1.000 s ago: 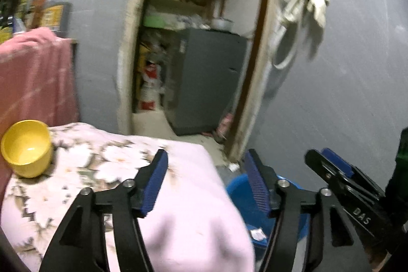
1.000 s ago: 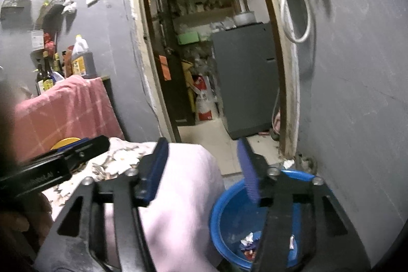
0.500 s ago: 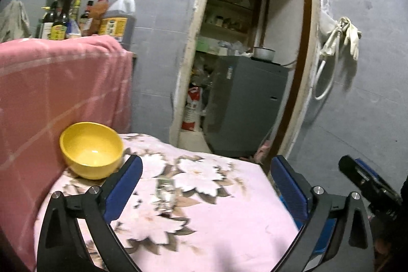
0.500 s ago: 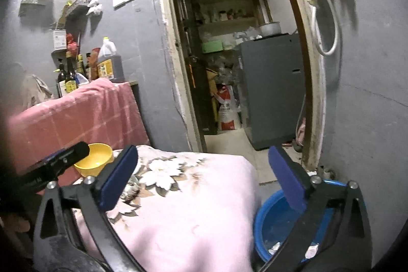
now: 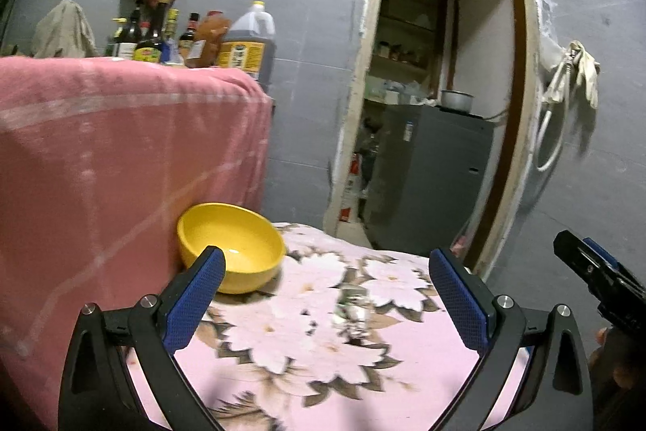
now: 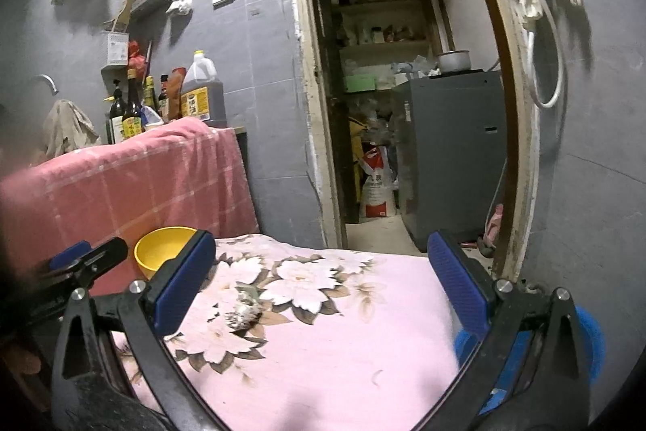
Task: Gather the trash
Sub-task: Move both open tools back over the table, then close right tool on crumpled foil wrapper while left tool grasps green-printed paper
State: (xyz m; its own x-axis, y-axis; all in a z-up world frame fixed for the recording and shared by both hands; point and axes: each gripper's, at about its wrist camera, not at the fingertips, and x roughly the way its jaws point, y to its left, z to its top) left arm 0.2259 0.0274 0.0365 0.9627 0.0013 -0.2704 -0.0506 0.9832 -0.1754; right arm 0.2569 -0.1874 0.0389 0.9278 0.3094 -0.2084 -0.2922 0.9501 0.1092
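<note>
A crumpled silvery wrapper (image 5: 353, 310) lies on the pink floral cloth (image 5: 307, 370) of the table, also seen as the wrapper (image 6: 242, 312) in the right wrist view. My left gripper (image 5: 323, 293) stands wide open over the cloth, the wrapper between and just beyond its blue pads (image 5: 194, 297), untouched. My right gripper (image 6: 319, 281) is wide open too, with the wrapper ahead toward its left finger. A blue basin (image 6: 589, 338) sits low beside the table's right edge, mostly hidden. The right gripper's tip (image 5: 589, 273) shows at the left view's right edge.
A yellow bowl (image 5: 230, 245) stands at the table's back left, against a pink checked cloth (image 5: 121, 156). Bottles and a large oil jug (image 5: 246, 43) stand behind it. A doorway with a grey appliance (image 6: 452, 156) lies ahead; a grey wall (image 6: 597, 188) runs along the right.
Both grippers opened wide and swung left from above the blue basin to over the table. The wrapper and yellow bowl came into central view; the basin slid nearly out of sight.
</note>
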